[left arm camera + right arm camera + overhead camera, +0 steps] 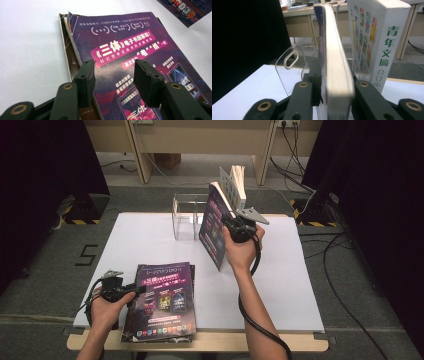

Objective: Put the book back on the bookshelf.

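Note:
My right gripper [234,226] holds a purple magazine [214,226] upright above the middle of the white table mat [285,285]. In the right gripper view its jaws [334,86] are shut on the magazine's [335,60] edge, one on each side. A stack of purple magazines [162,302] lies flat at the front left. My left gripper [138,289] rests at the stack's left edge. In the left gripper view it [113,75] stands open just above the top cover [125,47], with nothing between the pads.
A clear acrylic rack [184,217] stands at the back of the mat, its handle cut-out facing the right gripper view [290,60]. A thick white book [239,184] stands upright beside it [374,40]. Cables lie on the floor at the right [345,270].

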A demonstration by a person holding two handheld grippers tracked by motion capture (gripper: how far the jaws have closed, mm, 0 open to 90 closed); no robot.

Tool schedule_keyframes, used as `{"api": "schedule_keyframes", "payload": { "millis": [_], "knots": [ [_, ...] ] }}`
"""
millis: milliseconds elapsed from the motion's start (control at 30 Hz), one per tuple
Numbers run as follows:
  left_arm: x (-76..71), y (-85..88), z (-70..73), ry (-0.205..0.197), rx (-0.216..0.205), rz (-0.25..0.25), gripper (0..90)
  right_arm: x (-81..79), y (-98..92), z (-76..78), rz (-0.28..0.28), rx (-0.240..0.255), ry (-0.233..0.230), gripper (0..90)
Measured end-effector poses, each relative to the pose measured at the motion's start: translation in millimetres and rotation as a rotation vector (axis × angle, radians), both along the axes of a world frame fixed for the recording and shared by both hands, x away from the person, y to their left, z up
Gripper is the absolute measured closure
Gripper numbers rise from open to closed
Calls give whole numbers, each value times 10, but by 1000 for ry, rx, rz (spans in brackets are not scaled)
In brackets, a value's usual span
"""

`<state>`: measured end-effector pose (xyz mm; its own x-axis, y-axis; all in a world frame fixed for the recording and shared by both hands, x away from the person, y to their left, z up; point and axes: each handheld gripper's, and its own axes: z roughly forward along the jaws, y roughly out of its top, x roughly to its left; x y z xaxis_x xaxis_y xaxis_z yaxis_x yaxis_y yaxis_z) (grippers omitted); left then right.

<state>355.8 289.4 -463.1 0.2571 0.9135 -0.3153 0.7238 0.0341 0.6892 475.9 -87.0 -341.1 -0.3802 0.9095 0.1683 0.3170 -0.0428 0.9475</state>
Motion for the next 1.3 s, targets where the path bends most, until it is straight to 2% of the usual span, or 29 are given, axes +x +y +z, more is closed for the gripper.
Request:
{"api": "schedule_keyframes", "payload": {
  "millis": [100, 333, 467, 667, 767, 1033, 1067, 1300],
  "knots": [
    [5, -8, -7, 1, 1, -1, 507, -37, -28, -12, 2, 0, -11, 750],
    [4, -30, -6, 2, 5, -6, 507, -29, -49, 19, -15, -33, 30, 824],
    [4, -36, -12, 7, 6, -6, 507, -24, -56, 28, -19, -26, 42, 829],
    [8, -29, -18, 5, 3, -4, 507, -28, -35, 38, -10, 1, 16, 832],
    [7, -20, -14, 5, 7, -6, 507, -26, 12, 63, -2, -4, -9, 832],
    [3, -10, -4, 2, 5, -4, 507, 4, 93, 140, 5, 2, -31, 833],
    [2, -10, -2, 2, 5, -4, 507, 24, 97, 146, 3, 0, -44, 833],
    [5, -1, 2, 1, 2, -2, 507, 146, 158, 195, -9, -13, -59, 832]
  ]
}}
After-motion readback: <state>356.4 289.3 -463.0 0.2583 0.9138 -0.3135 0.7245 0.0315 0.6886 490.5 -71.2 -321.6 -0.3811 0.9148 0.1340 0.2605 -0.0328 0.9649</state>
